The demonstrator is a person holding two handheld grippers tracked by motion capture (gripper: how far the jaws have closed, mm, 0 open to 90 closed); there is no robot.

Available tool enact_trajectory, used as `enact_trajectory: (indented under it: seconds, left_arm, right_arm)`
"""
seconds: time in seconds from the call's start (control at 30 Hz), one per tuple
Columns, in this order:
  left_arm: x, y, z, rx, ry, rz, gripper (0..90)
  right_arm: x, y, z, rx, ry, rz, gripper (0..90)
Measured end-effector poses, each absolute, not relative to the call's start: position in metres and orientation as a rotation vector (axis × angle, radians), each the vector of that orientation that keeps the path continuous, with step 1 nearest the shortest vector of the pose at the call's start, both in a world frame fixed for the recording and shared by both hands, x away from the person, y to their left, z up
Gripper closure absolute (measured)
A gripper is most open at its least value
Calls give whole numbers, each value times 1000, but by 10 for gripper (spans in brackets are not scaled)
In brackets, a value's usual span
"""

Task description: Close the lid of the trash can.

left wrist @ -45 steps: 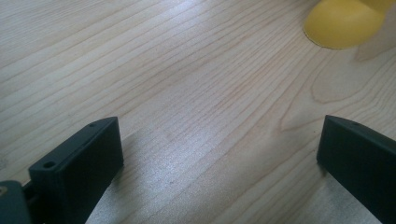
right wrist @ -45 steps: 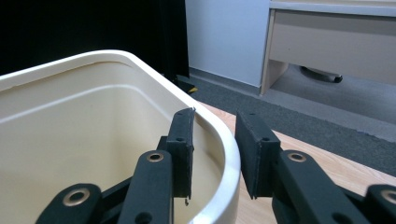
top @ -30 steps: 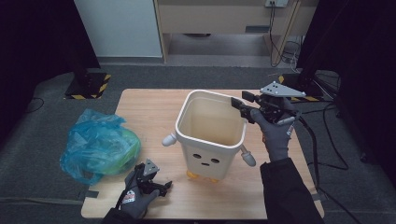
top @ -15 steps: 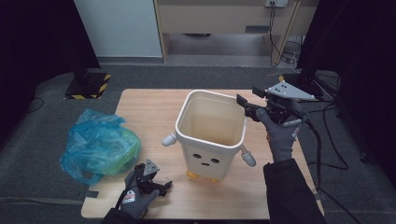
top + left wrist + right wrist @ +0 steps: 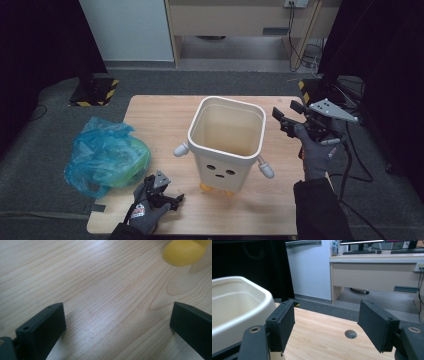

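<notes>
A cream bin (image 5: 226, 142) shaped like a little figure, with small arms, a dotted face and yellow feet, stands upright and empty in the middle of the wooden table (image 5: 160, 117). My right gripper (image 5: 287, 116) hovers open just right of the bin's rim, holding nothing; the right gripper view shows that rim (image 5: 239, 305) beside its left jaw. My left gripper (image 5: 167, 194) rests low on the table near the front edge, open and empty. One yellow foot (image 5: 183, 251) lies ahead of it in the left gripper view.
A crumpled blue plastic bag (image 5: 105, 155) with something green inside lies at the table's left edge. A cable hole (image 5: 350, 334) is set in the tabletop past my right gripper. Beyond the table stand a desk (image 5: 240, 17) and dangling cables (image 5: 307, 52).
My right gripper has drawn back to the right, away from the bin's rim. The left gripper, bin and bag have stayed put.
</notes>
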State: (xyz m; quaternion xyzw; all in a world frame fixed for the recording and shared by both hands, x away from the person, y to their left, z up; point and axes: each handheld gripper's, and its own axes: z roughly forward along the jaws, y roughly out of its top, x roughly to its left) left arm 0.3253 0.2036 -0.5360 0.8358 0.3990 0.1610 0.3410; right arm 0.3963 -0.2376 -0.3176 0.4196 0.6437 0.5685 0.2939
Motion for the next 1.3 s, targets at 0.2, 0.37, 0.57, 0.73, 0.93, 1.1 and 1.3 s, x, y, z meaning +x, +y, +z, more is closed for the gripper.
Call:
enact_trajectory:
  seconds: [0.2,0.37,0.57,0.73,0.93,1.1,1.3]
  left_arm:
    - [325,204,-536,2174,1038,419,0]
    - [325,204,-536,2174,1039,420,0]
    - [325,203,-536,2174,1039,420,0]
    - [325,203,-536,2174,1039,420,0]
    - [325,203,-536,2171,1042,419,0]
    - [325,203,-536,2172,1041,419,0]
    - [325,203,-536,2171,1042,419,0]
  right_arm:
    - [388,-250,-336,1153,1732,1499,289]
    - [382,-256,-353,1179,1755,1465,290]
    - [375,-260,-376,1188,1789,1434,289]
    - [369,-264,-397,1207,1819,1408,295]
    - [367,-272,-419,1252,1863,1351,275]
    - [363,-276,-435,1292,1881,1319,267]
    - [356,-277,-455,1316,1946,1238,251]
